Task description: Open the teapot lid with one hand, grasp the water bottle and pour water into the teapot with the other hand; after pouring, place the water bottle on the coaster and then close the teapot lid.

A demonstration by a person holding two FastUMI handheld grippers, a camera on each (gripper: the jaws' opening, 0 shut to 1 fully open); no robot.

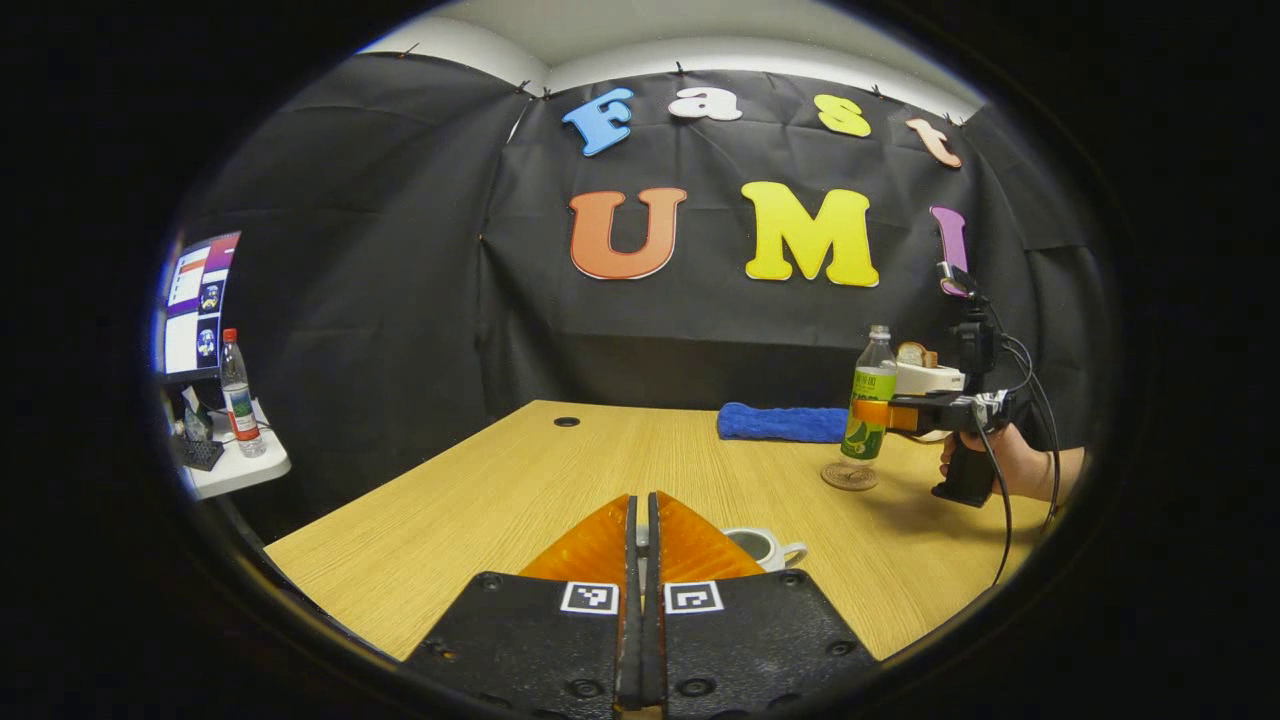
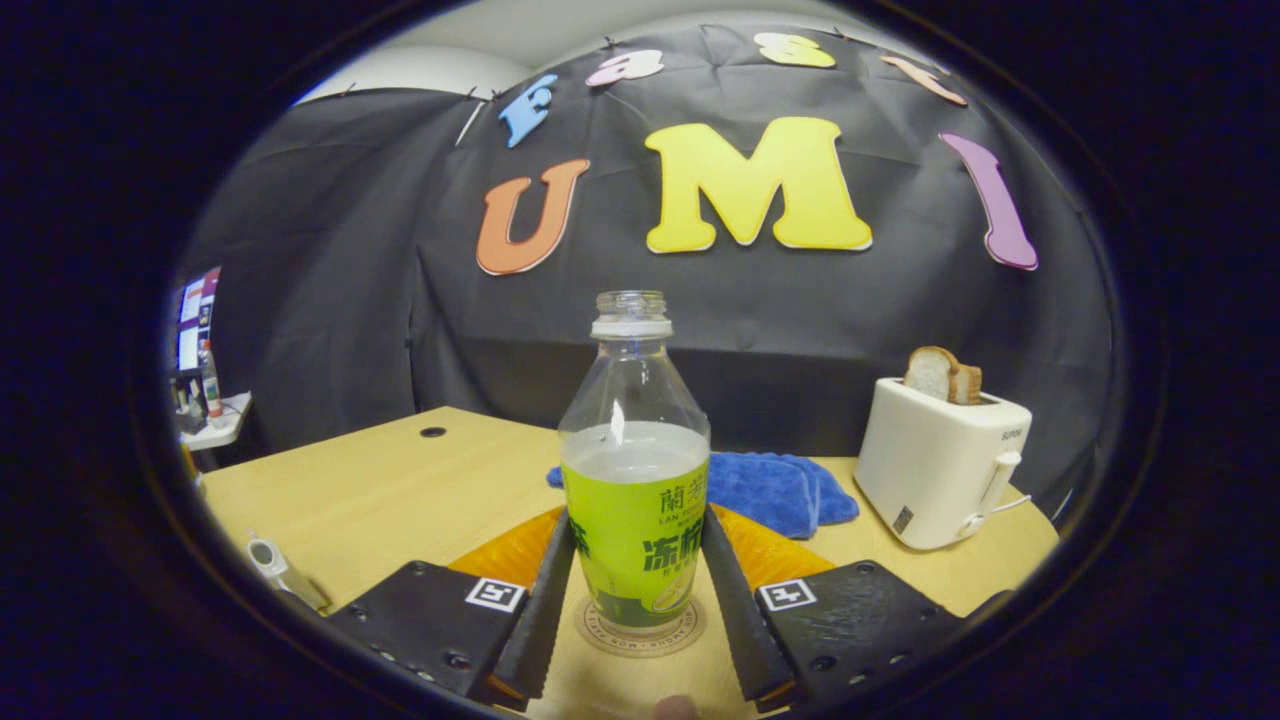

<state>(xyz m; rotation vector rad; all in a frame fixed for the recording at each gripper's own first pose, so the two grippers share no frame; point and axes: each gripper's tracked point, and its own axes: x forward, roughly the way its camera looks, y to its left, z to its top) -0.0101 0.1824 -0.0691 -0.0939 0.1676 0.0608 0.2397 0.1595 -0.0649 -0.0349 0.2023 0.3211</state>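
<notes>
Bottle (image 2: 634, 470): one on the surface, centre of the right gripper view. Clear plastic, green label, uncapped, liquid up to about the top of the label. Long axis vertical, open mouth pointing up. Its base sits on the coaster (image 2: 640, 628), a round disc showing at lower centre. In the left gripper view the same bottle (image 1: 870, 410) stands at right of centre, upright on the coaster (image 1: 850, 476).

Right tongs (image 2: 636, 575): fingers flank the bottle's label at lower centre, one on each side, close against it; whether both press on it cannot be told. From the left gripper view these tongs (image 1: 872, 414) meet the bottle at label height, with a hand (image 1: 1010, 462) holding the grip at far right.

Left tongs (image 1: 641, 540): bottom centre of the left gripper view, fingers closed together with a thin slit between them; something pale shows in the slit, but it cannot be told what.

Teapot (image 1: 765, 547): one, white, lower centre of the left gripper view just right of the left tongs, partly hidden behind them; rim open at top, contents not visible.

Surface (image 2: 380, 480): one, light wood grain, with a dark round hole at its far left.

Cloth (image 2: 775, 490): one, blue, folded, behind the bottle.

Toaster (image 2: 935, 465): one, white, right of frame, holding two bread slices (image 2: 942, 374) upright in its slot.

Second bottle (image 1: 238, 395): one, red cap, on a side shelf (image 1: 245, 468) at far left of the left gripper view.
</notes>
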